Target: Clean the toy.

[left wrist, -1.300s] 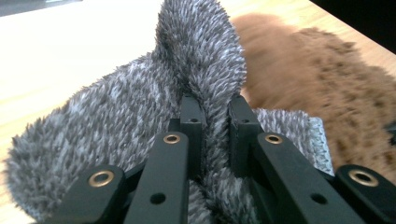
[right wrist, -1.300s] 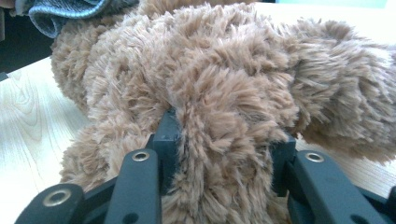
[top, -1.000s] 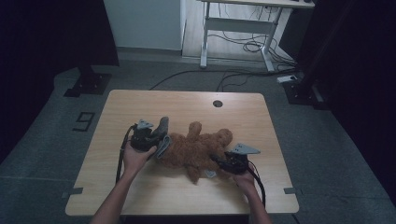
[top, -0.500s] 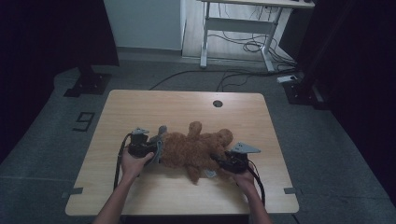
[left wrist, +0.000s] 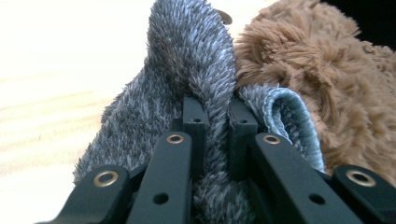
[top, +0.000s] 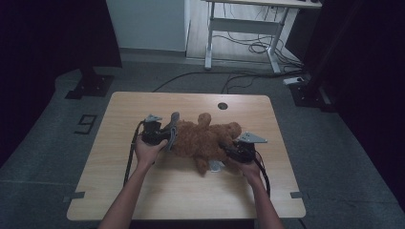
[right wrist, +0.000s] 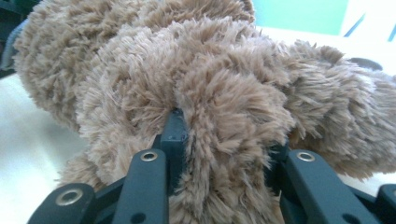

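Note:
A brown plush teddy bear [top: 200, 138] lies on its side in the middle of the wooden table [top: 191, 191]. My left gripper [top: 168, 136] is at the bear's left end, shut on a grey fuzzy cloth [top: 173, 119] that stands up against the bear. In the left gripper view the jaws [left wrist: 217, 116] pinch a fold of that cloth [left wrist: 187, 56], with the bear [left wrist: 327, 70] just behind it. My right gripper [top: 228, 149] is shut on the bear at its right side. Its jaws [right wrist: 226, 135] are sunk into the fur [right wrist: 210, 56] and have just been closing on it.
A round cable hole [top: 222, 106] sits near the table's far edge. A white desk frame [top: 248, 24] and loose cables [top: 253, 47] lie on the floor beyond. A black stand base [top: 90, 86] is at the far left.
My left gripper first drew toward the person, then moved away and slightly right with the grey cloth. The right gripper has shifted only a little, still on the bear.

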`<state>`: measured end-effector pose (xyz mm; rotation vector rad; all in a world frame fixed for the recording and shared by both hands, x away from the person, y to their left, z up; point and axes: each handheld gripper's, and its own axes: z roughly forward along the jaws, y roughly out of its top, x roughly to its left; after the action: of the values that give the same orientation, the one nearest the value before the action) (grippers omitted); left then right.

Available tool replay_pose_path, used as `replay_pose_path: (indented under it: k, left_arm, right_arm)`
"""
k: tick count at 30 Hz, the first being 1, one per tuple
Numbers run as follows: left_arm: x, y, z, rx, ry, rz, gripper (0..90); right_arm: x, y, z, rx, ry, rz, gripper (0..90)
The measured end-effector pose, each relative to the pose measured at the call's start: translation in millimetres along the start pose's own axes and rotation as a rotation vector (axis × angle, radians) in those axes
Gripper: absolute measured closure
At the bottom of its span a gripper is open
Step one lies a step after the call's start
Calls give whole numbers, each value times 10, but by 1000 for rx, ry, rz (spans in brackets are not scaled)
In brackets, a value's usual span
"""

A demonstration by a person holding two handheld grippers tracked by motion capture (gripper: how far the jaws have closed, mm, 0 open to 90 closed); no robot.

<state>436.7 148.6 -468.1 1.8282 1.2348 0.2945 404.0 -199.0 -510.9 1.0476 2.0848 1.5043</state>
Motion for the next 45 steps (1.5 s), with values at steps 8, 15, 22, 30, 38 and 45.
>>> replay_pose_path:
  k: [8,15,22,30,38,45]
  left_arm:
    - [140,-140,-76,20,3,-17,797]
    - [-121,146,-394,-79,-10,59,785]
    - [-522,425,-218,-48,-45,147,781]
    - [-535,247,199,48,-11,143,772]
    - [-459,-36,31,28,-60,118,794]
    - [-506,-271,-83,-11,-66,129,799]
  right_arm:
    - [11,-167,-39,-1,16,-18,632]
    - [72,-274,-102,-1,40,-35,630]
    - [116,-318,-123,-7,38,-60,629]
    - [111,-355,-143,-10,46,-62,623]
    - [112,-339,-144,4,34,-69,591]
    - [157,-321,-219,47,53,-65,440]
